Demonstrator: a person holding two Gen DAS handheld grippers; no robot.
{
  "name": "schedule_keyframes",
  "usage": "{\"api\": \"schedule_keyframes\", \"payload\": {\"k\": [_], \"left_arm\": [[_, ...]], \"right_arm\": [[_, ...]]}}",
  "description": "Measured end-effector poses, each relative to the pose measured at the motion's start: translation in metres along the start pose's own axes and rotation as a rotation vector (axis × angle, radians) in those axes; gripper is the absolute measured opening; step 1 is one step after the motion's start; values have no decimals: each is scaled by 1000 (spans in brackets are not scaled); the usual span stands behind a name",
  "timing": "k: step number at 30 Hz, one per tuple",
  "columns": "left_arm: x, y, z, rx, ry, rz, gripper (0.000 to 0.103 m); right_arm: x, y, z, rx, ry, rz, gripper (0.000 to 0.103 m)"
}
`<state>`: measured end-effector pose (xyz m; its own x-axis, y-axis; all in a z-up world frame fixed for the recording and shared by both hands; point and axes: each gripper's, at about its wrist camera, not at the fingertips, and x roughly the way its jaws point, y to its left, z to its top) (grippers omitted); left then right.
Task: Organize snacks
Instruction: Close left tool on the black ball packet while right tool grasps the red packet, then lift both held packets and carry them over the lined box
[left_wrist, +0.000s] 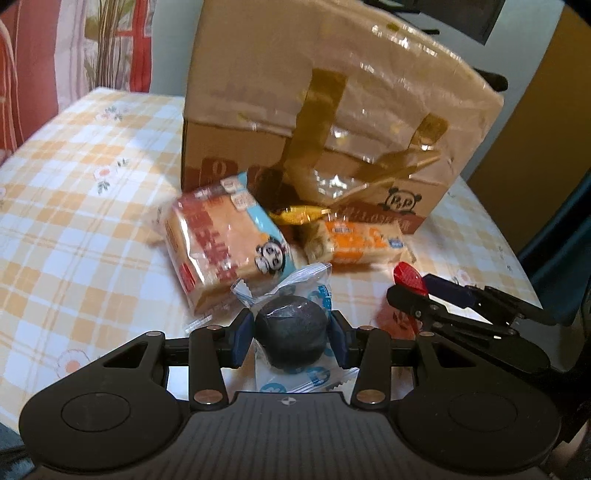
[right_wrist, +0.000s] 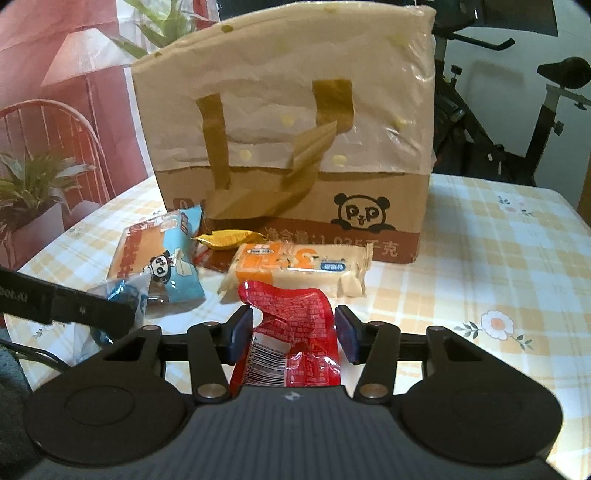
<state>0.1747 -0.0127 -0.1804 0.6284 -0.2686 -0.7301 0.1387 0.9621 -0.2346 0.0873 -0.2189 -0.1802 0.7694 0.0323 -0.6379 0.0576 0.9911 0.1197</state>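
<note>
A checked tablecloth (right_wrist: 480, 236), an exercise bike (right_wrist: 491, 122) and a potted plant (right_wrist: 33, 184).

You're working at a table (right_wrist: 498, 236) that's wearing an orange-and-white checked cloth with small flower prints. Beyond its far left edge a reddish curtain or printed backdrop (right_wrist: 55, 74) is hanging, showing a lamp and a curved chair back; green leafy plants (right_wrist: 33, 184) are sitting in front of it. To your right an exercise bike (right_wrist: 535, 110) is standing against a pale wall (left_wrist: 532, 55), with a brown panel (left_wrist: 546, 110) beside it, maybe a door. Soft, dim daylight is lying over everything; the edges are blurring.
</note>
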Motion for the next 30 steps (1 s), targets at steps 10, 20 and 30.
{"api": "schedule_keyframes", "payload": {"k": [10, 20, 30], "left_arm": [[-25, 4, 22, 15, -108, -4, 46], [-65, 2, 69, 73, -274, -24, 46], [-93, -17, 147, 96, -444, -98, 46]], "right_arm": [[-15, -7, 12, 10, -60, -12, 51], [-45, -3, 55, -48, -217, 7, 51], [-76, 1, 147, -64, -453, 83, 52]]}}
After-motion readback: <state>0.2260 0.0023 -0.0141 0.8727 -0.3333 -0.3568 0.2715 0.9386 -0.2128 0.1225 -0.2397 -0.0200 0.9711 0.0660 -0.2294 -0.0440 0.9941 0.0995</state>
